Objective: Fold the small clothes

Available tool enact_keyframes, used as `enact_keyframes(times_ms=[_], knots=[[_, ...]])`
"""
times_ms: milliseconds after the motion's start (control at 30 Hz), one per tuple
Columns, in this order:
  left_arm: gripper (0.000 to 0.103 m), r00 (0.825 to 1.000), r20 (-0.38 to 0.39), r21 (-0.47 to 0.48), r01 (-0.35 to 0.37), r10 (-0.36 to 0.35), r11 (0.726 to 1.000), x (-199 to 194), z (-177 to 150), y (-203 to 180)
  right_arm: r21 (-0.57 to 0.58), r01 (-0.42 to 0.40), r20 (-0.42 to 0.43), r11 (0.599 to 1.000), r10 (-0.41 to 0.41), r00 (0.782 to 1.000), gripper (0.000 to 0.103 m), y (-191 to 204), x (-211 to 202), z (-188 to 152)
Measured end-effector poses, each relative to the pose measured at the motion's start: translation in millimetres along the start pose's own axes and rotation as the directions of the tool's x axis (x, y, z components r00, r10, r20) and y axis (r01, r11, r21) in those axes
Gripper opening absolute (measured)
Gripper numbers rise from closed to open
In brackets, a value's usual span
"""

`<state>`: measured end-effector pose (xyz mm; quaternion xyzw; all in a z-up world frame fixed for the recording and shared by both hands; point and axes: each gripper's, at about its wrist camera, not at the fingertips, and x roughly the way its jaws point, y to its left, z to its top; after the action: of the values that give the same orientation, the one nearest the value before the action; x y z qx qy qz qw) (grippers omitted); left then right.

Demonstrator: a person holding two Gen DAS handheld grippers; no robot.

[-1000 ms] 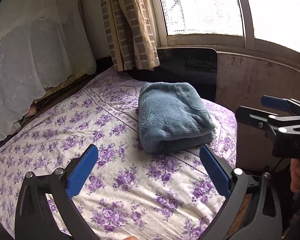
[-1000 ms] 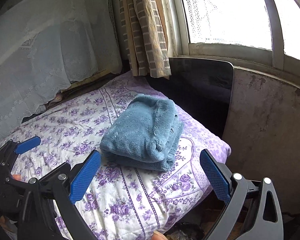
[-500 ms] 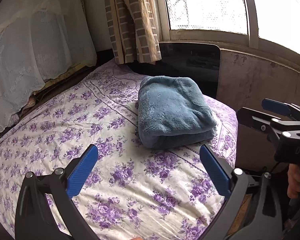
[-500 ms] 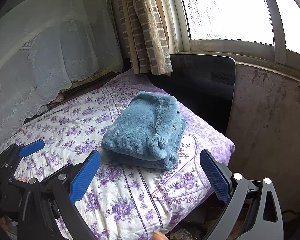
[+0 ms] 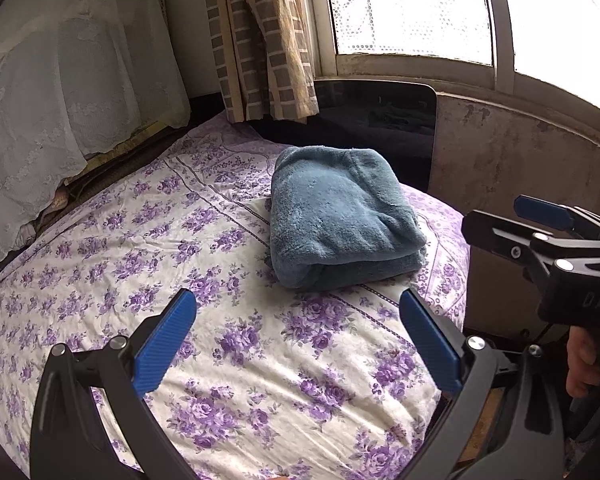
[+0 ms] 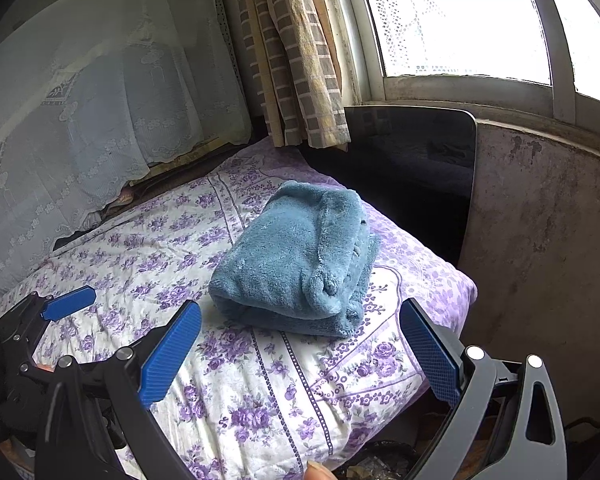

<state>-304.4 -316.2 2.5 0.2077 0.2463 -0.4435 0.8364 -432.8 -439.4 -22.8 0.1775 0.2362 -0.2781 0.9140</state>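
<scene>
Plush blue garment [image 5: 340, 216], folded into a thick bundle on floral bedspread [image 5: 228, 344].

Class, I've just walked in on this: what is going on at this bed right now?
A person holds a two-finger gripper in each hand. The left gripper and right gripper are both open, holding nothing, hovering short of a blue fleece garment. The garment already lies folded into a thick bundle on the purple-flowered bedsheet, near the bed's corner below the window. Neither gripper touches it.
</scene>
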Motion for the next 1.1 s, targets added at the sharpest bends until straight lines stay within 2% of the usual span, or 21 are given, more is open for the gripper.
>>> enact_keyframes(times_ms=[500, 1100], knots=[[0.099, 1.0, -0.004, 0.016, -0.008, 0.008, 1.0, -0.6, -0.6, -4.7, 0.014, -0.017, -0.002, 1.0, 0.017, 1.0, 0.099, -1.4, 0.1, -0.9], [0.099, 0.999, -0.026, 0.032, 0.026, -0.025, 0.999, 0.7, -4.1, -7.8, 0.027, -0.016, 0.001, 0.999, 0.016, 1.0, 0.099, -3.9, -0.9, -3.0]])
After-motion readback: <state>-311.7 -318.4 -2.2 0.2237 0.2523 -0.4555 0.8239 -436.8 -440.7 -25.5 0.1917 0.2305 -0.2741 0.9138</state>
